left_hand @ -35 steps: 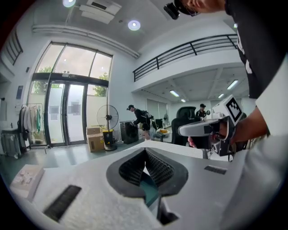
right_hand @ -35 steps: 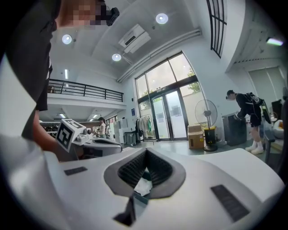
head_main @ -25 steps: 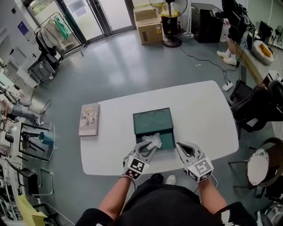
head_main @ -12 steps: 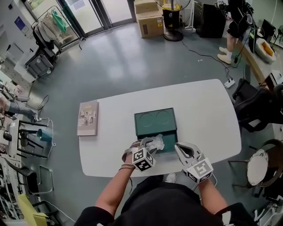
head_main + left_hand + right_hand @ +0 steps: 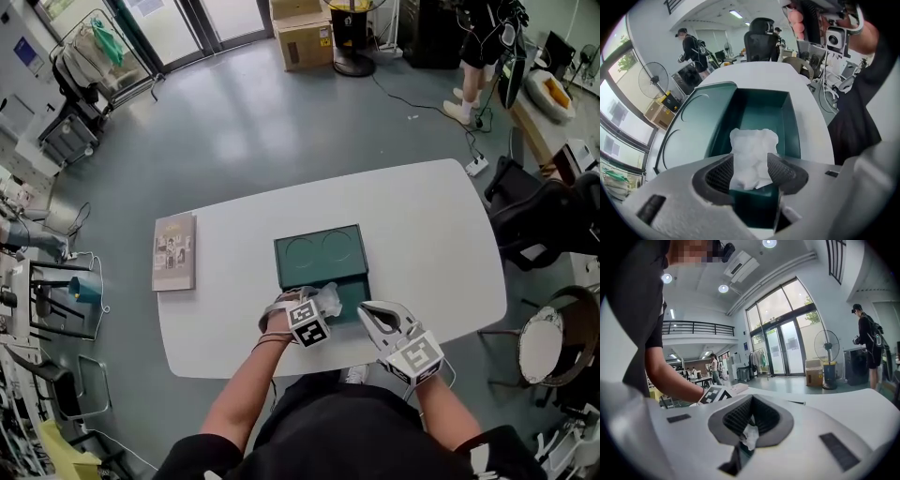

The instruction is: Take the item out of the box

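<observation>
A dark green box (image 5: 361, 281) lies open on the white table (image 5: 422, 234), its lid (image 5: 319, 246) folded back on the far side. A crumpled white paper item (image 5: 326, 298) sits at the near end of the box. My left gripper (image 5: 305, 302) points steeply down over it. In the left gripper view the jaws of the left gripper (image 5: 751, 161) have just been opening and stand wide, with the paper item (image 5: 752, 145) between the pads inside the box (image 5: 787, 117). My right gripper (image 5: 362, 308) hovers near the box's right front corner. The right gripper (image 5: 752, 401) looks shut, with a small white scrap (image 5: 750, 436) low in its gap.
A book (image 5: 174, 251) lies flat at the table's left end. Dark office chairs (image 5: 544, 225) and a round stool (image 5: 544, 352) stand to the right of the table. A person (image 5: 483, 37), a cardboard carton (image 5: 300, 37) and a floor fan are far behind.
My left gripper has dropped and tipped steeply down onto the white paper, its jaws spread wider. The right gripper has drifted slightly left toward the box.
</observation>
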`<state>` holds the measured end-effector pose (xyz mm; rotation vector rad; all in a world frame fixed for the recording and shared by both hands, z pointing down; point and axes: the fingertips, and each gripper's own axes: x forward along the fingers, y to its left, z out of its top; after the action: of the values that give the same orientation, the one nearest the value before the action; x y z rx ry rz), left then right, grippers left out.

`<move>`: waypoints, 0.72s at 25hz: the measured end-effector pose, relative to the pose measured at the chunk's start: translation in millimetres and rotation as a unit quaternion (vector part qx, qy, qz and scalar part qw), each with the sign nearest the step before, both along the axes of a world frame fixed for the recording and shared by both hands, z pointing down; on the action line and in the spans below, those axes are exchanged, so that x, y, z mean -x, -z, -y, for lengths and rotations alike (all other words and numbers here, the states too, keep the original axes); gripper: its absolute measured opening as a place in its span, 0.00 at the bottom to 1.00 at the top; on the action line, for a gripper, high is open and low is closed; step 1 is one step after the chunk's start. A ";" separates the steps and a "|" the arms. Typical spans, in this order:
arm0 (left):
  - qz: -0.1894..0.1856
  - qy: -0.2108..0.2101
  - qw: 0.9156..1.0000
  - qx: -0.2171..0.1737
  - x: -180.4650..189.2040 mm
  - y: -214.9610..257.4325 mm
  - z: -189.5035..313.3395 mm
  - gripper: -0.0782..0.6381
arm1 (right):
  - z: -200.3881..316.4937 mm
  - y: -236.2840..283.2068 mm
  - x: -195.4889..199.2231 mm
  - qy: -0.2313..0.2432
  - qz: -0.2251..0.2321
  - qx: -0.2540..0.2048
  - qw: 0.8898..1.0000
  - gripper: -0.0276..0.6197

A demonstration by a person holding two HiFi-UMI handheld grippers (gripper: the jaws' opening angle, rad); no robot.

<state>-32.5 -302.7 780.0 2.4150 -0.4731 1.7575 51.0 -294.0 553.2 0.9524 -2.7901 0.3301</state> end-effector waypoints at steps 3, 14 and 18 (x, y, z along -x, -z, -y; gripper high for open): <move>0.004 -0.002 1.000 0.010 -1.0 -6.8 0.5 0.44 | 0.6 -0.3 2.1 0.002 -0.004 -0.003 1.000 0.05; 0.017 -0.003 1.000 0.006 -1.9 -15.3 1.3 0.38 | 1.4 -2.1 -1.1 -0.003 -0.013 0.002 1.000 0.05; 0.018 -0.006 1.000 -0.009 -1.9 -14.0 -0.8 0.32 | -0.9 -3.3 -1.0 -0.005 -0.008 -0.001 1.000 0.05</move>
<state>-30.6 -301.9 794.0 2.4070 -0.4807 1.8129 52.1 -293.1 556.5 0.9652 -2.7736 0.3189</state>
